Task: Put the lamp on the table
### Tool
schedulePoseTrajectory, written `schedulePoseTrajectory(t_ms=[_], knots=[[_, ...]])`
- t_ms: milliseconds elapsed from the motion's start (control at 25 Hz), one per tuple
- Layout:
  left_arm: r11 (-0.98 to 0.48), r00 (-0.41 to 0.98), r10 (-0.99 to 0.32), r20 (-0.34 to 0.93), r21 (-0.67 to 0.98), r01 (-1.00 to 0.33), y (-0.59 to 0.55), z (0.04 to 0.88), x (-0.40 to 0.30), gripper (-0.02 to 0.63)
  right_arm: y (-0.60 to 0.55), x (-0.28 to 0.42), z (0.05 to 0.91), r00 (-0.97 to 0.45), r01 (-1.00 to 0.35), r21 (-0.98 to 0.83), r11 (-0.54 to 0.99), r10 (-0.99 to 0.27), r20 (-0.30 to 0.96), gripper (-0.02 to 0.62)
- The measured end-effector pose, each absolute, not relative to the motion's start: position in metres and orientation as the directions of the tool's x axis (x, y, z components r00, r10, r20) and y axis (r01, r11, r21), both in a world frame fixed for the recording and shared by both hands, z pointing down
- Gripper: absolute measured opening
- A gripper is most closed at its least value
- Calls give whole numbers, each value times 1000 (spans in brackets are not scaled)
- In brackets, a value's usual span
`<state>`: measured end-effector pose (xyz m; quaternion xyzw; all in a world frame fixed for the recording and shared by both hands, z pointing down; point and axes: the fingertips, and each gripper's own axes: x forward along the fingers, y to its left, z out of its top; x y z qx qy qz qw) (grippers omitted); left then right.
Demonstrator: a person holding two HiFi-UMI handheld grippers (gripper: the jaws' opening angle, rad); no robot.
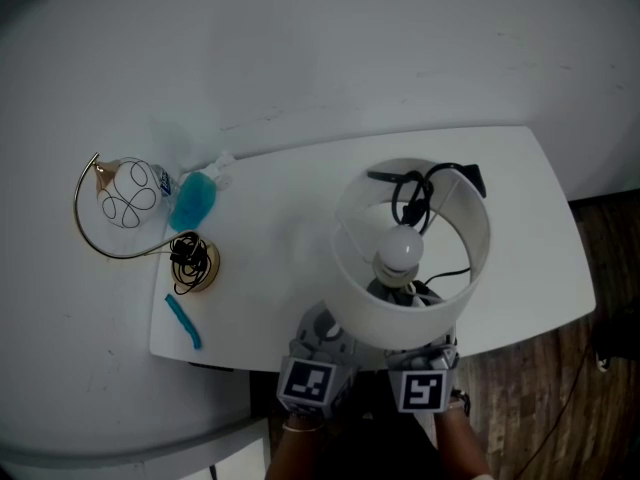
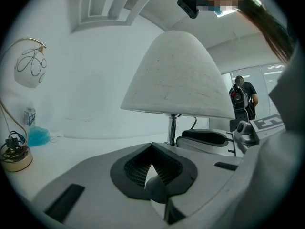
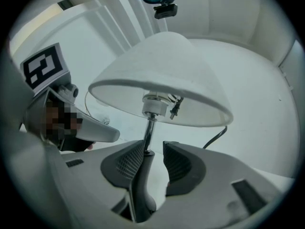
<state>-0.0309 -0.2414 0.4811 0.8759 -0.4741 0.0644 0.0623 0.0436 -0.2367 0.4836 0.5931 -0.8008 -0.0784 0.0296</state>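
Just now the right tongs (image 3: 153, 148) grip the lamp (image 1: 380, 310) low on its stem, at the surface's (image 1: 280, 258) near edge. Left tongs (image 2: 152, 149) are pinched together, empty.

Arc stand: thin gold wire arc stand (image 1: 82, 223), far left, curving over a globe.
Globe: white round globe with black loop pattern (image 1: 127, 193).
Base: round gold disc base (image 1: 207, 265), with a coiled black cord (image 1: 183, 253) on it.
Bundle: translucent turquoise bundle (image 1: 193, 200), just beside the globe.
Strip: small blue strip (image 1: 183, 321), near the base.
Floor: dark wooden plank floor (image 1: 560, 408), right.
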Motion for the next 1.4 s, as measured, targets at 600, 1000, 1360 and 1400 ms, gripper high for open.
schedulePoseTrajectory(t_ms=[600, 1000, 1360, 1400], knots=[[-535, 534, -822, 197, 56, -843, -216, 480, -40, 6, -212, 53, 488, -268, -950, 165, 264, -964, 1, 130], [-545, 541, -819, 193, 38, -838, -189, 466, -44, 6, -185, 57, 484, -238, -958, 159, 239, -971, 24, 106], [-544, 541, -824, 171, 33, -839, -167, 444, -45, 6, -159, 62, 469, -217, -963, 159, 216, -976, 13, 84], [-542, 540, -825, 169, 34, -839, -164, 442, -45, 6, -157, 62, 467, -216, -963, 159, 215, -976, 11, 84]])
